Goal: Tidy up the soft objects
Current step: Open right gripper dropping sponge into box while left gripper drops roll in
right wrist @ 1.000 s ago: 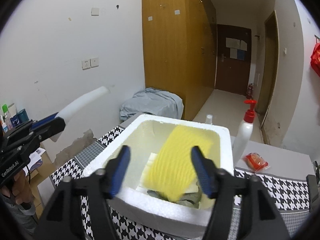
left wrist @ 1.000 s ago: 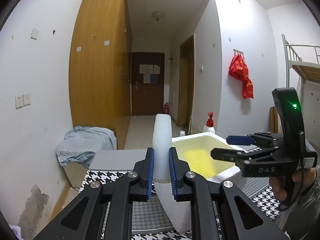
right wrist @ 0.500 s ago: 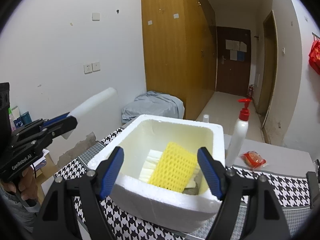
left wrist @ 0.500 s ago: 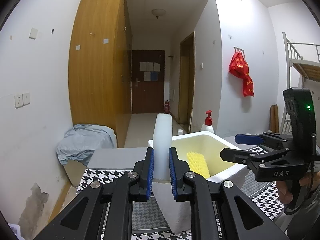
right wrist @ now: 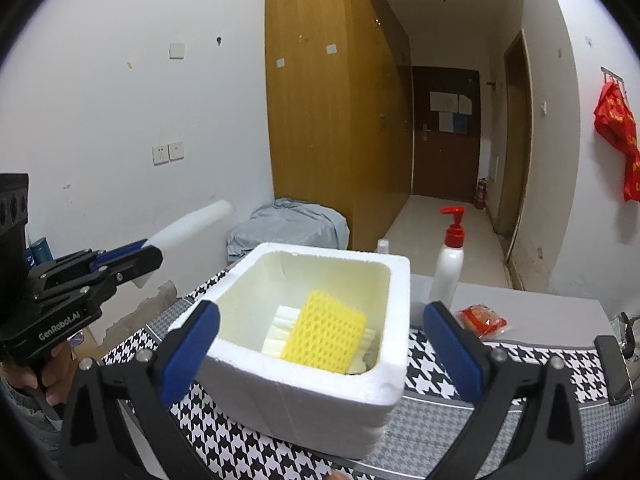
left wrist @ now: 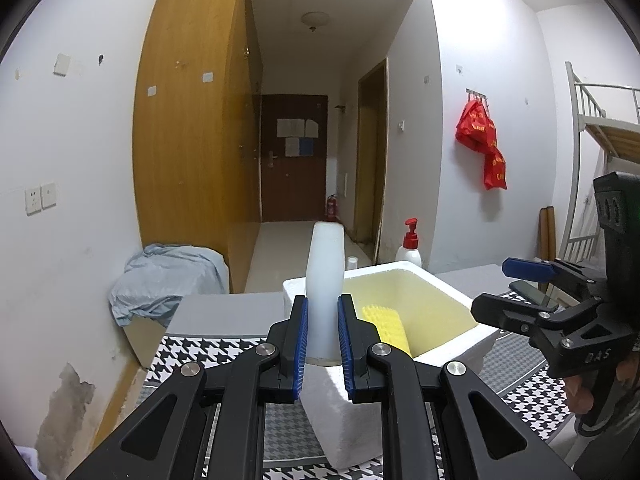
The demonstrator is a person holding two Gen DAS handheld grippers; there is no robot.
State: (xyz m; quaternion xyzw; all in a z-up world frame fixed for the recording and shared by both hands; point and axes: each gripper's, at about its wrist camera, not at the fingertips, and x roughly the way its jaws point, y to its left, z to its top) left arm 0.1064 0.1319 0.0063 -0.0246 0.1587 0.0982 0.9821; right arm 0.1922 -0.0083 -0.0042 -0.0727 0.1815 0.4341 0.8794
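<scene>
A white styrofoam box (right wrist: 304,396) stands on the houndstooth table, also in the left wrist view (left wrist: 472,316). A yellow foam net (right wrist: 326,338) lies inside it on white foam strips (right wrist: 280,330); it also shows in the left wrist view (left wrist: 386,326). My left gripper (left wrist: 322,344) is shut on a white foam piece (left wrist: 326,272), held upright at the box's left; the right wrist view shows that piece (right wrist: 188,228) too. My right gripper (right wrist: 320,354) is open and empty, its fingers spread wider than the box's near wall.
A white pump bottle with a red top (right wrist: 450,260) stands behind the box. A red packet (right wrist: 482,320) lies on the grey surface to the right. A phone (right wrist: 614,368) lies at the right edge. A grey cloth bundle (left wrist: 164,280) sits by the wall.
The yellow foam net has dropped from between my right fingers into the box. My right gripper has opened wider and drawn back. The left gripper keeps holding the white foam piece.
</scene>
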